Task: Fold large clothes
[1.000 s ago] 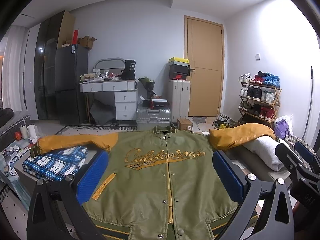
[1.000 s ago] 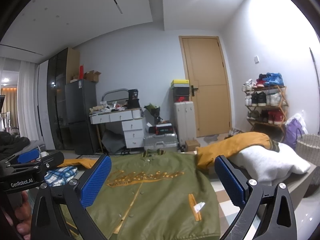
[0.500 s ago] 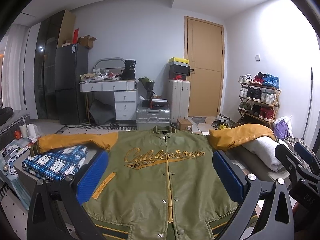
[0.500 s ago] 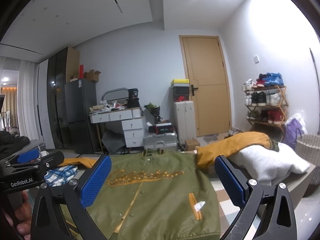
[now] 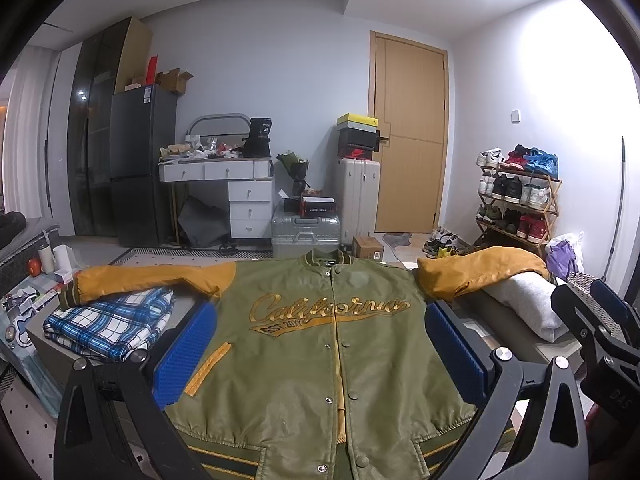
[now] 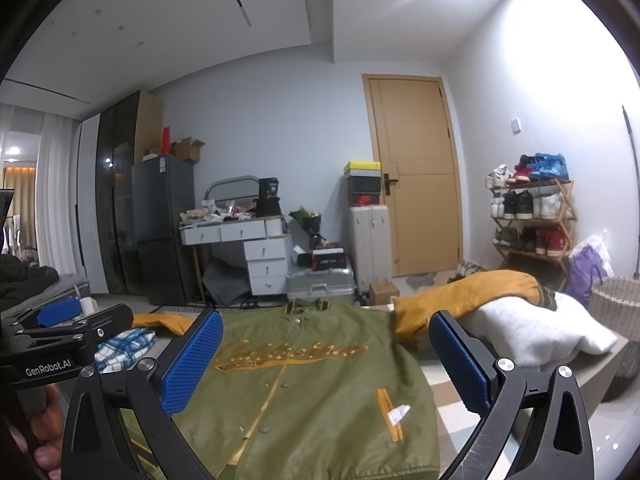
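One olive-green satin varsity jacket with mustard-yellow sleeves and gold "California" script point(image 5: 320, 344) is lying flat, front up and snapped shut, on a low counter point(image 5: 516, 336), collar pointing away from the cameras and hem nearest them. Its two sleeves are spreading outward: the one on the left of the view point(image 5: 148, 278) is resting over one folded blue-and-white plaid garment point(image 5: 108, 322), the other point(image 5: 480, 272) is draping onto one folded white-grey fleece garment point(image 5: 532, 304). So three garments total in view. The left gripper point(image 5: 320, 354) is hovering above the jacket's lower half, its jaws standing wide open with two blue textured pads point(image 5: 186, 354) framing the chest script, gripping nothing, touching nothing that I can see. The right gripper point(image 6: 326, 360) is sitting higher and off toward the right side, jaws equally wide open, empty, with the jacket point(image 6: 304, 384) between its pads point(image 6: 192, 360). Each gripper is showing up at the edge of the other's view. A hand point(image 6: 44, 432) is holding the left gripper's black body at the right view's left edge.
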A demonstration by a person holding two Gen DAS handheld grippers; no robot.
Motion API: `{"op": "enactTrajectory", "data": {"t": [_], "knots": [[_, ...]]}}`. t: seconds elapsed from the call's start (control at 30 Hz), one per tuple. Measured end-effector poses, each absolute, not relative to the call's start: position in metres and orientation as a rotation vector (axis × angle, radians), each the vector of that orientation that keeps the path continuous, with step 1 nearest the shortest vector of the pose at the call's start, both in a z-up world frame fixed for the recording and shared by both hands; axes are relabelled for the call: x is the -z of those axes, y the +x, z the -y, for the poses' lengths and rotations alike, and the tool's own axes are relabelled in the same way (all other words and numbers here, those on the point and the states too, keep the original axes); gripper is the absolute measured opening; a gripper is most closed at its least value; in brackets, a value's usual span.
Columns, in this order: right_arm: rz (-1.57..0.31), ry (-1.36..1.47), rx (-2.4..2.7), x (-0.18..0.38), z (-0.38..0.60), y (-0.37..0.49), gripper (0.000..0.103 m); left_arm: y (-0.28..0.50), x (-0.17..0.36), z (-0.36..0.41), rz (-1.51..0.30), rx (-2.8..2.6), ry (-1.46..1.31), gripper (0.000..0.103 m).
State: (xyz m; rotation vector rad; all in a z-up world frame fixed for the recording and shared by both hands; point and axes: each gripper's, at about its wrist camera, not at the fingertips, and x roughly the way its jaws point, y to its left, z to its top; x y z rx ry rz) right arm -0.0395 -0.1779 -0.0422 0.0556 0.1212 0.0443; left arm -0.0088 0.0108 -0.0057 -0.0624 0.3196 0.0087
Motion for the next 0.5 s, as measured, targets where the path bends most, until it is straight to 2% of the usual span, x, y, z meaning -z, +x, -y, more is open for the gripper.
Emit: {"op": "enactTrajectory", "data": {"t": [0.5], "knots": [[-0.126,0.058,-0.046,0.0425,0.1769,-0.0389,0.103,-0.0077,0.0054,-0.0145,-0.328,-0.008,-0.069,0.101]]}}
